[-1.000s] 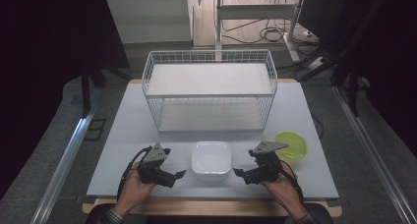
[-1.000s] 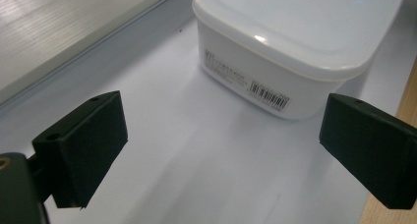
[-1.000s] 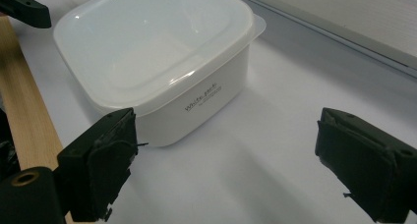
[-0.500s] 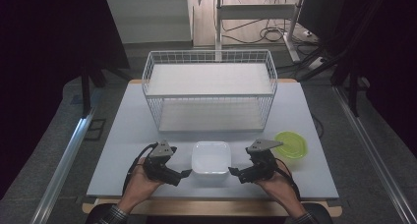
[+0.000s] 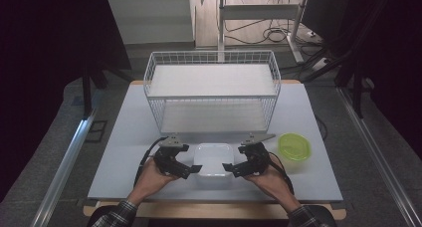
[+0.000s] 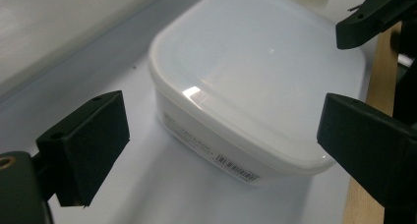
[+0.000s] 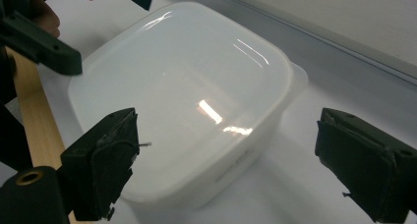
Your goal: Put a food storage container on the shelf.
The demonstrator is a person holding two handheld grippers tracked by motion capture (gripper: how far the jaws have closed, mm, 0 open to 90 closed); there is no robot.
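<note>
A pale grey tabletop (image 5: 124,137) with a wooden front edge carries everything here. At twelve o'clock on it stands a white wire basket (image 5: 211,90), open at the top, with a flat white shelf across its upper part and another white sheet on its floor. At about four o'clock sits a round lime-green lid (image 5: 293,146), lying flat, well apart from the basket. Beyond the tabletop a metal stand (image 5: 259,10) rises at twelve o'clock, with dark cables (image 5: 276,35) coiled on the floor beside it. Metal rails (image 5: 64,162) run along the floor on either side.
</note>
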